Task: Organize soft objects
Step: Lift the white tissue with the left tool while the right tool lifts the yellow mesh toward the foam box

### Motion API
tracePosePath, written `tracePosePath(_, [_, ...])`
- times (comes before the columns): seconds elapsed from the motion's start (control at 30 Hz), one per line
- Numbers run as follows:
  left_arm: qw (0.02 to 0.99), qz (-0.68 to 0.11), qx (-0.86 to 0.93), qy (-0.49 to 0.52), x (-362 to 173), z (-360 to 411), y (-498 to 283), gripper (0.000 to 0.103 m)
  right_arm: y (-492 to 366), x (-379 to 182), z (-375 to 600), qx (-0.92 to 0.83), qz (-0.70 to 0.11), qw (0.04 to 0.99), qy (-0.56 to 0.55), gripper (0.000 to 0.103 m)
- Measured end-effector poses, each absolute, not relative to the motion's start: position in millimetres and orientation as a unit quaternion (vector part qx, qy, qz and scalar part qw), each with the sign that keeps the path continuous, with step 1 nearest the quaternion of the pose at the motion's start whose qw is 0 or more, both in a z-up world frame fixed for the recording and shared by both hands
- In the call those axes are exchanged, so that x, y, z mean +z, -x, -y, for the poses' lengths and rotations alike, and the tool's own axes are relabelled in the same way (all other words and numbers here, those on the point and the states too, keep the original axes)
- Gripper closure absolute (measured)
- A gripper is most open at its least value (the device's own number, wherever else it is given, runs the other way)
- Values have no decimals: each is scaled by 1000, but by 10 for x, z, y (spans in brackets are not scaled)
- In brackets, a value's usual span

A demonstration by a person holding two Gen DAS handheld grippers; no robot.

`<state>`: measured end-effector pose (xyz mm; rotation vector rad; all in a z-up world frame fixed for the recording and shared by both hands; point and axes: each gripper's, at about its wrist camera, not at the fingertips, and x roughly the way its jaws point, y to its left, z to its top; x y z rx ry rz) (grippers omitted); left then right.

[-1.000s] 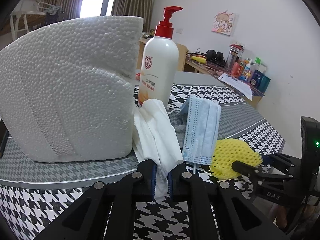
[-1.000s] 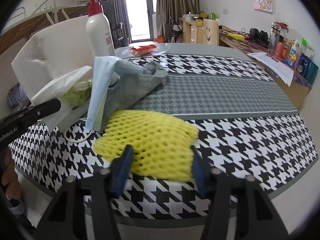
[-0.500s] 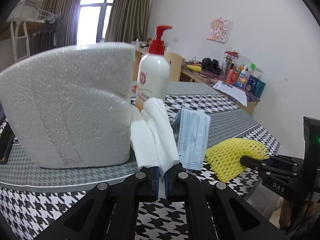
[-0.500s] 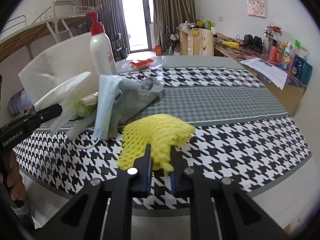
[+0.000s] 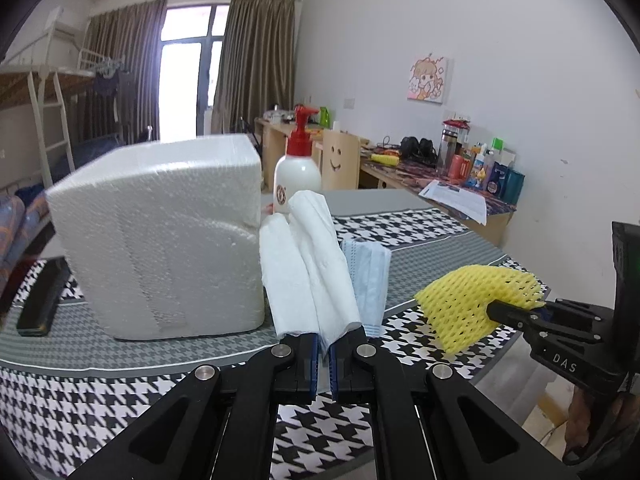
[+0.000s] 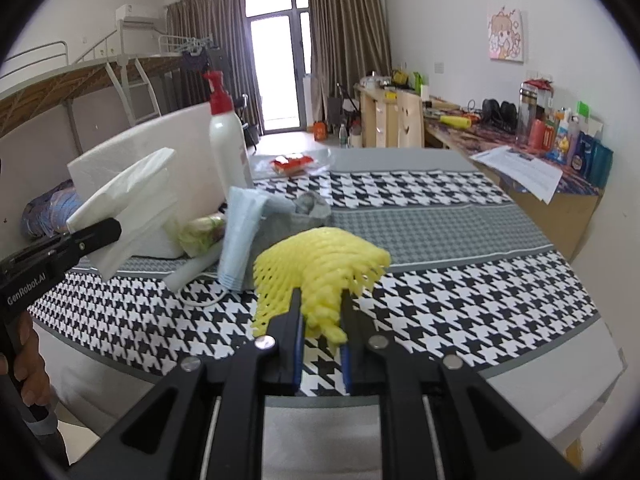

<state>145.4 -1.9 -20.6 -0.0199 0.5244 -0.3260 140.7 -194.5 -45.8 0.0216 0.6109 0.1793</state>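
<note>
My left gripper is shut on a folded white paper tissue, which stands up from its tips above the table. The same tissue and left gripper show at the left of the right wrist view. My right gripper is shut on a yellow foam fruit net, lifted off the houndstooth tablecloth; in the left wrist view the net hangs at the right. A blue face mask leans behind the tissue, against a grey cloth.
A big white foam block stands at the left, with a red-pump lotion bottle behind it. A black phone lies at the far left. A green-white wad sits by the block. A red packet lies farther back.
The right gripper closed on the yellow net and lifted it off the cloth. The left gripper pinched tighter on the tissue, rose and pulled back, so the foam block and bottle look farther away.
</note>
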Motion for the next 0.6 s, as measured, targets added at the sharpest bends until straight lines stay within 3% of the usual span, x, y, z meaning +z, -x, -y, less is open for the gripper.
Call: tracePosePath(0.6, [975,-183,-126,-22,141,29,-743,99,-759,-83,2014,100,-217,971,-22,85])
